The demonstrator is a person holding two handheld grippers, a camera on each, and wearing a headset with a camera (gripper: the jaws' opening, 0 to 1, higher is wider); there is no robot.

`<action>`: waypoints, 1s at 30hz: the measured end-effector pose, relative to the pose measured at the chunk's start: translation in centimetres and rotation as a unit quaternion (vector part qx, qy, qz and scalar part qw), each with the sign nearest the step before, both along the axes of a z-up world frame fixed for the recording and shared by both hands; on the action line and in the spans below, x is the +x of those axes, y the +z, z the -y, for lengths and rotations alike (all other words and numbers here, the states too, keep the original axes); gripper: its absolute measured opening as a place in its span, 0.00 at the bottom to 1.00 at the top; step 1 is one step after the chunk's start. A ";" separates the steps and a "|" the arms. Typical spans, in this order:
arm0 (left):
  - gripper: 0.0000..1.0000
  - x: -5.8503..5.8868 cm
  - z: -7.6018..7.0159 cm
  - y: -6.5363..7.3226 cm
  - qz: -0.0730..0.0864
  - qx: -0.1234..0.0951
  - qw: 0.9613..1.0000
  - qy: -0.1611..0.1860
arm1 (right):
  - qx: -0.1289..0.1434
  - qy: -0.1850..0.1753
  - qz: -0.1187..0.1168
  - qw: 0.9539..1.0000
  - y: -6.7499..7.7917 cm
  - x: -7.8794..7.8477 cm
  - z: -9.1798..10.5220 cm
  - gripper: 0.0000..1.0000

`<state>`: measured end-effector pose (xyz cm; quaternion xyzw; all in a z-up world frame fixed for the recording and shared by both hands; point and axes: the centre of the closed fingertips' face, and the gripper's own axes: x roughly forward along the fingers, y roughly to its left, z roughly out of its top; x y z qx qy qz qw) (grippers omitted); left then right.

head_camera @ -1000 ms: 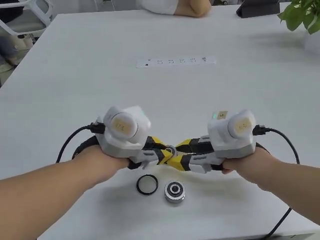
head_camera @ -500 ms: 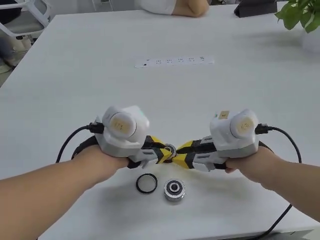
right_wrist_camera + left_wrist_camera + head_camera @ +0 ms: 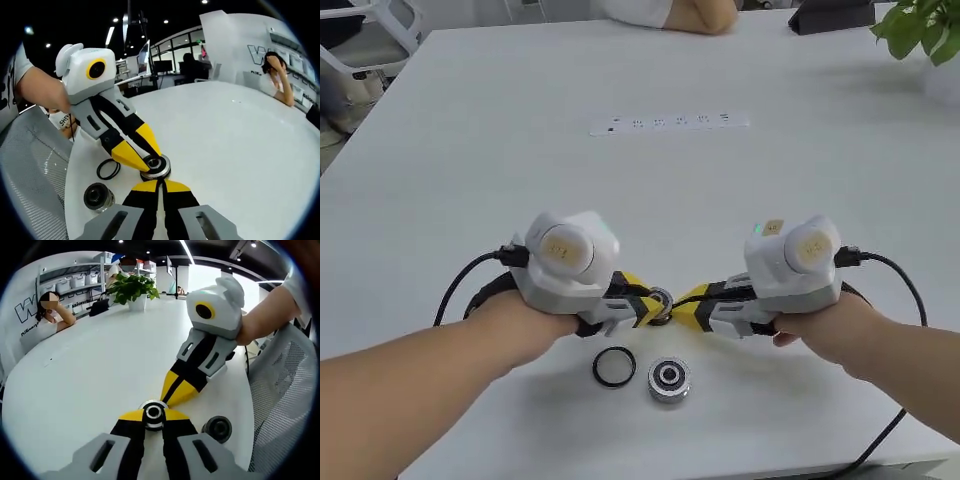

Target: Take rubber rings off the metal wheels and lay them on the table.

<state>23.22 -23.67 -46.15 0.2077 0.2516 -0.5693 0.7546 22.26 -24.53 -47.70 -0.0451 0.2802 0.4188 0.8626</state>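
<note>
So the big white counter [image 3: 500, 160] takes up most of the head view, with a plant [image 3: 920, 28] off in the far right corner and a white power strip [image 3: 670, 122] lying flat further back across it. Down at the near edge both grippers are pointed at each other, tips meeting just above the surface. The left gripper [image 3: 647, 308] is clamped tight on the held wheel [image 3: 661, 298]: in the left gripper view its yellow tips sit on either side of that wheel, which has a dark band around its rim. The right gripper [image 3: 683, 304] comes in from the other side with its jaws pressed together and its tips right up against the wheel's edge. Honestly I can't tell from these angles if it's got a bit of the rubber nipped or is just touching. On the counter just below the grippers is a loose wheel [image 3: 668, 380], lying flat, and right beside it on the left, not touching, a black rubber ring [image 3: 614, 367], also flat.
</note>
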 end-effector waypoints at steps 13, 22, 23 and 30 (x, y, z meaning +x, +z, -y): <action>0.07 0.0 0.0 0.0 -0.001 0.001 1.000 0.003 | 0.066 -0.051 -0.055 0.995 0.4 0.2 0.5 0.00; 0.07 0.0 0.0 0.0 -0.006 0.001 1.000 0.007 | 0.117 -0.093 -0.080 0.985 1.0 0.9 0.6 0.00; 0.07 0.0 0.0 0.0 -0.005 0.001 1.000 0.008 | 0.119 -0.094 -0.081 0.985 1.0 0.9 0.6 0.00; 0.07 0.0 0.0 0.0 -0.004 0.001 1.000 0.011 | 0.124 -0.094 -0.083 0.984 1.2 0.8 0.3 0.00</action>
